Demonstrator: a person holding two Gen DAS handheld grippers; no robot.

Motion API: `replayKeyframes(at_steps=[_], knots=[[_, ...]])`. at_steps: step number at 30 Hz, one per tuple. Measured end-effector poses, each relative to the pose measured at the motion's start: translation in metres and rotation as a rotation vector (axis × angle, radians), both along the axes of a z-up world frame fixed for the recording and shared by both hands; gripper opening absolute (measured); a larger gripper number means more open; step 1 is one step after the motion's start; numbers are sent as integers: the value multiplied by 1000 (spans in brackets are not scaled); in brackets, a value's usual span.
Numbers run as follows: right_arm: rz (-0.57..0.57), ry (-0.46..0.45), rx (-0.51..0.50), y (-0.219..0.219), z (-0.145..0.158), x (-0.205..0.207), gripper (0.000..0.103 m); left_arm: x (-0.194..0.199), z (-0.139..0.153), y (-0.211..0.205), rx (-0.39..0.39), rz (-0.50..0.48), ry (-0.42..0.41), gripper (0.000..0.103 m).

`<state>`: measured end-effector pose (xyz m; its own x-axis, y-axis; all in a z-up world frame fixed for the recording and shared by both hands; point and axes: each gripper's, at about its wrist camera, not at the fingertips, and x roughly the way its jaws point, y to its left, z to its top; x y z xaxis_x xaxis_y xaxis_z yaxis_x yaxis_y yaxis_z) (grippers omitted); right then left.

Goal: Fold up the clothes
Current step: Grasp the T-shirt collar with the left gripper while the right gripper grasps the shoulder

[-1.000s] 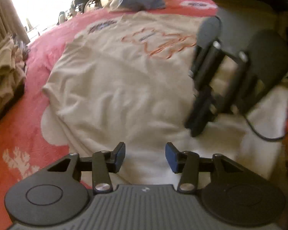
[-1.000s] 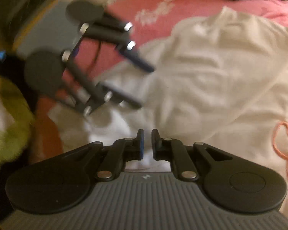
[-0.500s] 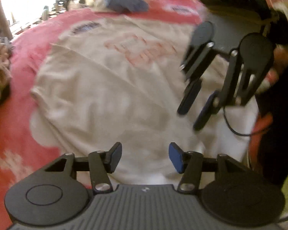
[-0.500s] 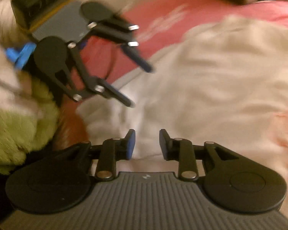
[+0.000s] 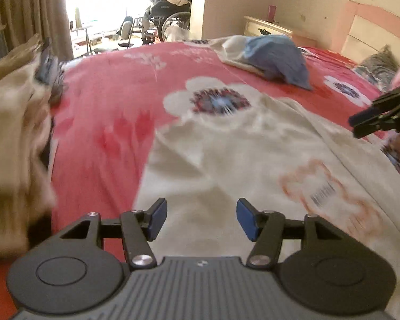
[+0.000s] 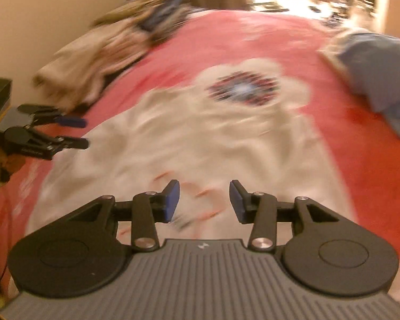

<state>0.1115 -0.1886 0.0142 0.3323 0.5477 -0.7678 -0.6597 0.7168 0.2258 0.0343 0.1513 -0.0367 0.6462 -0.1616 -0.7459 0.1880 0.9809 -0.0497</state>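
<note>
A cream sweatshirt [image 5: 226,160] with an orange outline print lies spread on a bed [image 5: 114,101] covered in a red floral quilt, directly beneath and ahead of both tools. The left gripper [image 5: 201,221] hangs over the garment's near edge with its blue-padded fingers [image 5: 157,218] parted, having just been opening, and nothing sits between them. The right gripper [image 6: 204,200] hovers over the printed part of the same sweatshirt, its fingers [image 6: 172,200] a moderate gap apart after just opening as well, gripping nothing. Each tool shows at the edge of the other's view, off to the side of the fingers. Beyond the fingertips, a bundle of blue clothing [image 5: 277,56] rests farther up the bed. A heap of beige clothes [image 5: 13,122] sits to the left of the left fingers, blurred. A wheelchair [image 5: 170,13] stands in the bright doorway beyond the bed.
</note>
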Motion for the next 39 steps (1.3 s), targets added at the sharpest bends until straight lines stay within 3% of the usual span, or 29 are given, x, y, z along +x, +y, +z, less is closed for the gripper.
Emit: replayKeyframes(at_steps=[5,10,16,25,30,32,33,34,35,39], knots=[[-73,-5,-31,-11,-22,72,50,78,-17,5,31,-2,15,63],[-90,-4,-82,-8,-46,124,56,123,-27,4,55,-80,44,64],[-97,43,-37,-4,-66,167,66,157,-41,-6,57,-186,104,66],[-65,95,-1,0,-88,189,67,172,-55,-15,55,-252,137,65],[19,109,-7,8,-85,183,57,168,-51,-18,50,-287,145,46],[34,84,-47,14,-86,179,38,165,-51,-22,66,-295,132,40],[36,67,-63,16,-86,178,33,164,-50,-23,73,-293,123,32],[41,57,-56,16,-83,175,17,162,-49,-25,77,-288,110,18],[46,48,-47,16,-81,173,10,159,-47,-25,76,-279,97,12],[55,-16,-21,13,-66,160,8,146,-34,-24,61,-254,32,7]])
